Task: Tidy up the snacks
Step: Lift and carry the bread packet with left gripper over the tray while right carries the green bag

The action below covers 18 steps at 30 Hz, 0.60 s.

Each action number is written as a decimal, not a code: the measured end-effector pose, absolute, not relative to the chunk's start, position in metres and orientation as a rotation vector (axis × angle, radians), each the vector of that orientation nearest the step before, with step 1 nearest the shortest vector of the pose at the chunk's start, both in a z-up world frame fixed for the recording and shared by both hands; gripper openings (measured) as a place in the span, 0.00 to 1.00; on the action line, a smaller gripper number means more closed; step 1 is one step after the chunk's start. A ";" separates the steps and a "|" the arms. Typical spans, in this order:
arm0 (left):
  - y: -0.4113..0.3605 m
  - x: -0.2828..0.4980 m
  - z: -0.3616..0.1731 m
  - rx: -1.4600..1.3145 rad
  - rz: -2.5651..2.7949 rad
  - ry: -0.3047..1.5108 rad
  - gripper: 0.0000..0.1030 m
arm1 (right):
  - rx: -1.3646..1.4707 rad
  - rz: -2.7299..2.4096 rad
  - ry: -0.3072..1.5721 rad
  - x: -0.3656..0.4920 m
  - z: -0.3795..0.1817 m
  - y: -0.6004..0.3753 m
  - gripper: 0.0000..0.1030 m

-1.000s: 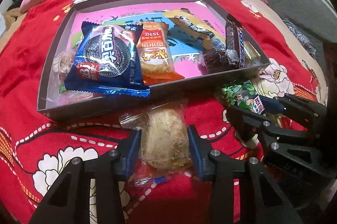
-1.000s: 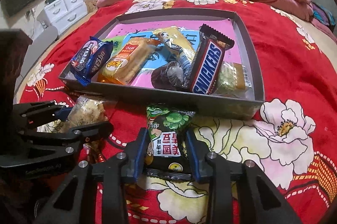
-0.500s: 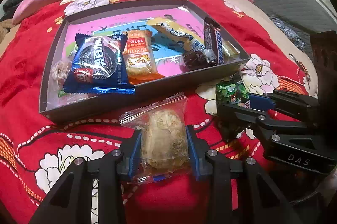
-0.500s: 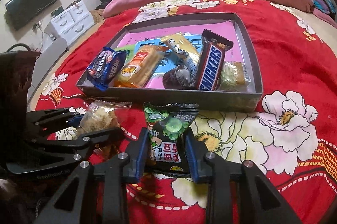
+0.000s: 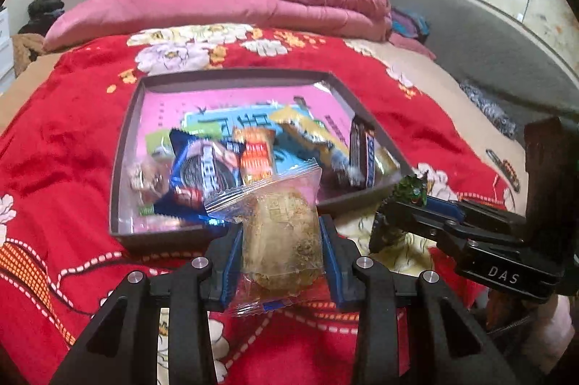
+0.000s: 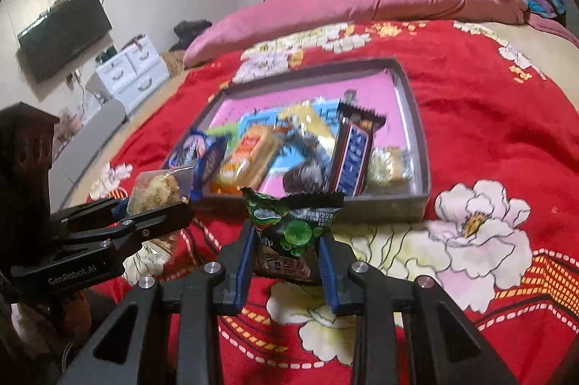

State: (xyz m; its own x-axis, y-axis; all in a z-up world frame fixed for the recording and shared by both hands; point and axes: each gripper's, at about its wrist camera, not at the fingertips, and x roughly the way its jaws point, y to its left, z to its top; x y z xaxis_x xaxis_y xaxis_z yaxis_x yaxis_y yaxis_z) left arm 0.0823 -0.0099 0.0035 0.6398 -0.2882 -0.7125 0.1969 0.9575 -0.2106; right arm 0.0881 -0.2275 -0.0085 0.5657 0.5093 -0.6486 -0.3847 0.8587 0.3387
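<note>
My left gripper (image 5: 280, 262) is shut on a clear-wrapped pastry (image 5: 280, 233) and holds it lifted in front of the near wall of the grey tray (image 5: 123, 138). My right gripper (image 6: 287, 262) is shut on a green snack packet (image 6: 295, 229) and holds it raised just before the tray (image 6: 421, 146). The tray holds a blue cookie pack (image 5: 202, 167), an orange cake pack (image 5: 255, 157), a Snickers bar (image 6: 353, 160) and several other snacks. The right gripper also shows in the left wrist view (image 5: 401, 214), and the left gripper in the right wrist view (image 6: 159, 204).
The tray lies on a red flowered bedspread (image 6: 488, 117). A pink quilt (image 5: 224, 4) is heaped at the bed's far end. A grey headboard (image 5: 481, 48) runs along the right. White drawers (image 6: 128, 77) and a wall television (image 6: 61, 33) stand left of the bed.
Both grippers have lifted their snacks off the bedspread and tilted upward, so more of the room shows. The tray's contents have not moved.
</note>
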 end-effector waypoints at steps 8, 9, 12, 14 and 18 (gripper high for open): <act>-0.020 0.098 0.010 -0.122 -0.261 0.786 0.39 | 0.239 0.476 0.718 0.098 0.009 -0.247 0.31; -0.023 0.101 0.010 -0.115 -0.258 0.782 0.39 | 0.247 0.467 0.709 0.100 0.011 -0.249 0.31; -0.028 0.108 0.009 -0.090 -0.251 0.769 0.39 | 0.255 0.431 0.686 0.107 0.014 -0.255 0.31; -0.032 0.112 0.009 -0.074 -0.248 0.763 0.39 | 0.260 0.416 0.678 0.111 0.015 -0.258 0.31; -0.036 0.119 0.006 -0.073 -0.247 0.766 0.39 | 0.262 0.393 0.671 0.119 0.016 -0.260 0.31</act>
